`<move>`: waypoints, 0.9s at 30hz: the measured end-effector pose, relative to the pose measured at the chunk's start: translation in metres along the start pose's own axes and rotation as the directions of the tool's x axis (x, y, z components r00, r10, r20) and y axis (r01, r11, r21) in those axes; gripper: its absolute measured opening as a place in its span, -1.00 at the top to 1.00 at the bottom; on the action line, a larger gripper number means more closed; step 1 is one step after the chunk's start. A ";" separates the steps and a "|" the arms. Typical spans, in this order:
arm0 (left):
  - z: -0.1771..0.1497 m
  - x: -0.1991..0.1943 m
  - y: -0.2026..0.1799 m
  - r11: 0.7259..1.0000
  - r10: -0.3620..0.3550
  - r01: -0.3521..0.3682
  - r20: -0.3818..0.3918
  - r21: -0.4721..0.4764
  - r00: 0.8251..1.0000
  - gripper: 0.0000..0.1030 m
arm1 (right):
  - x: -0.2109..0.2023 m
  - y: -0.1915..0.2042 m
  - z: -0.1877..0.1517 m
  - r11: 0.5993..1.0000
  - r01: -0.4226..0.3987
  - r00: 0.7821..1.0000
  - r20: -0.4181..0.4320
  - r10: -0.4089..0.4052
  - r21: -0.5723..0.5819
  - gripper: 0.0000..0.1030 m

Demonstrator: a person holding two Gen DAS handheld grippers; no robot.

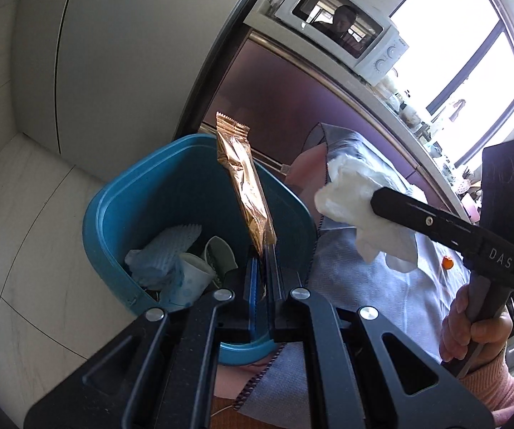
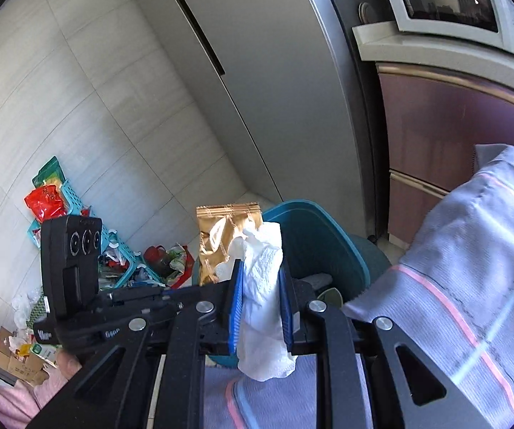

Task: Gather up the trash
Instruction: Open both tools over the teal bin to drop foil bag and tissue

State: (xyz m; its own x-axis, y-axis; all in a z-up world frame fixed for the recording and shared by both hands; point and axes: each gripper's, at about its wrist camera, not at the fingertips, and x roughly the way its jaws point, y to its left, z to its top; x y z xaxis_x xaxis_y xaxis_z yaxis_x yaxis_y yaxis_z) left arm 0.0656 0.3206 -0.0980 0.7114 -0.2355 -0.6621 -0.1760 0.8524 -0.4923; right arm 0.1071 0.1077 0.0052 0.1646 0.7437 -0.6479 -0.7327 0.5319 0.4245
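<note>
While the blue bin (image 1: pixel 171 193) is already sitting part-filled, with a crumpled blue-dotted paper (image 1: pixel 160 261), a white paper cup (image 1: pixel 194 279) and what looks like a pale dish or lid piled in its bottom, both grippers are carrying more rubbish toward it. The left gripper (image 1: pixel 262 254) is pinching the lower end of a gold foil wrapper (image 1: pixel 244 186) between nearly closed jaws, and the wrapper is standing up over the bin's opening, leaning toward twelve o'clock. The right gripper (image 2: pixel 261 279) is clamping a wad of white tissue (image 2: pixel 262 286), its blue pads pressing the paper from both sides; seen from the left wrist, that tissue (image 1: pixel 357 203) is hanging at about three o'clock from the bin's rim, over the striped cloth (image 1: pixel 382 286) and not yet above the opening. So I am judging the collecting as partway done: some trash is in, two pieces are in transit, neither dropped. More is waiting, because on the floor at nine o'clock in the right wrist view a heap of red and green packets (image 2: pixel 47 196), teal baskets (image 2: pixel 121 254) and cardboard scraps (image 2: pixel 13 357) is lying well apart from the bin.
</note>
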 end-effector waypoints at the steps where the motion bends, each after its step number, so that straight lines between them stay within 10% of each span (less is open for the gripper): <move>1: 0.000 0.003 0.001 1.000 0.004 -0.004 -0.006 0.000 1.000 0.91 | 0.004 0.000 0.001 1.000 0.001 1.000 -0.005 -0.001 0.003 0.66; 27: -0.004 0.030 0.012 0.998 0.041 -0.042 -0.031 -0.036 0.999 0.69 | 0.031 -0.020 -0.005 0.995 0.037 0.997 -0.069 -0.031 0.088 0.34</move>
State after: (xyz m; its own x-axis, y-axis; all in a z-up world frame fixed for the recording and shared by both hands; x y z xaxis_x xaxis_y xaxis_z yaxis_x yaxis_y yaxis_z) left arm 0.0823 0.3214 -0.1259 0.6823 -0.2146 -0.6989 -0.2305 0.8441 -0.4842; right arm 0.1234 0.1184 -0.0269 0.1409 0.6974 -0.7027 -0.6650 0.5925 0.4547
